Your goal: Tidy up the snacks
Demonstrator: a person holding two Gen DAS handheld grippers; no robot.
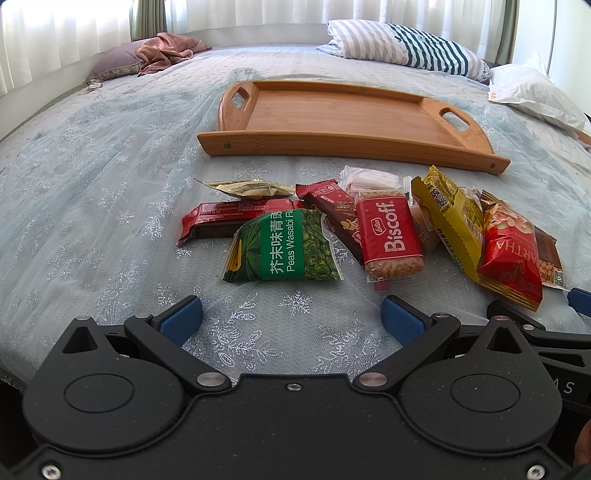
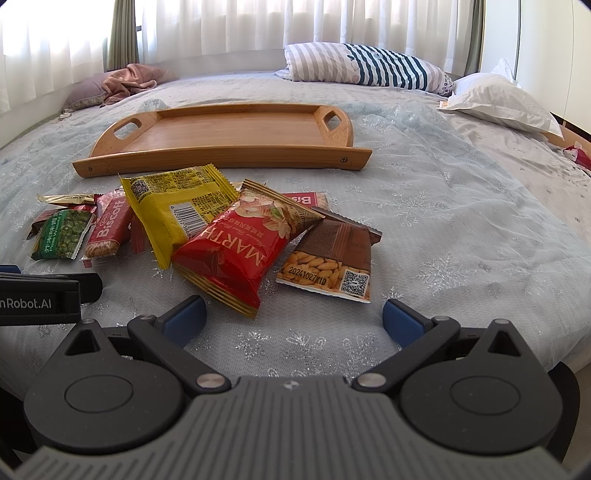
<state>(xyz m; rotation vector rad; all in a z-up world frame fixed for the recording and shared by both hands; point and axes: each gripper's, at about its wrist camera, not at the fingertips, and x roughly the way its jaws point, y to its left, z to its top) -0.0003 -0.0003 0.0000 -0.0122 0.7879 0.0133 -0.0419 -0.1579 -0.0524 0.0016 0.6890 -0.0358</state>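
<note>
1. The bed fills both views, covered by one pale blue spread with silver snowflakes; white curtains hang behind it.
2. I count three pillows at the far edge: a striped one, a white one and a mauve one with a pink cloth crumpled on it.
3. One wooden tray with two cut-out handles lies flat mid-bed, nothing in it, just beyond the snacks.
4. The snacks sit in one loose overlapping heap between the tray and my grippers. I count about ten packets; some are half hidden, so I cannot be exact.
5. Singles: a red Martha nut bag, a yellow packet, a brown peanut packet, a green wasabi peas bag, a gold sachet.
6. Two Biscoff biscuits show: one near the peas, one behind the Martha bag.
7. My left gripper and right gripper both hang spread wide over the spread, holding nothing.
</note>
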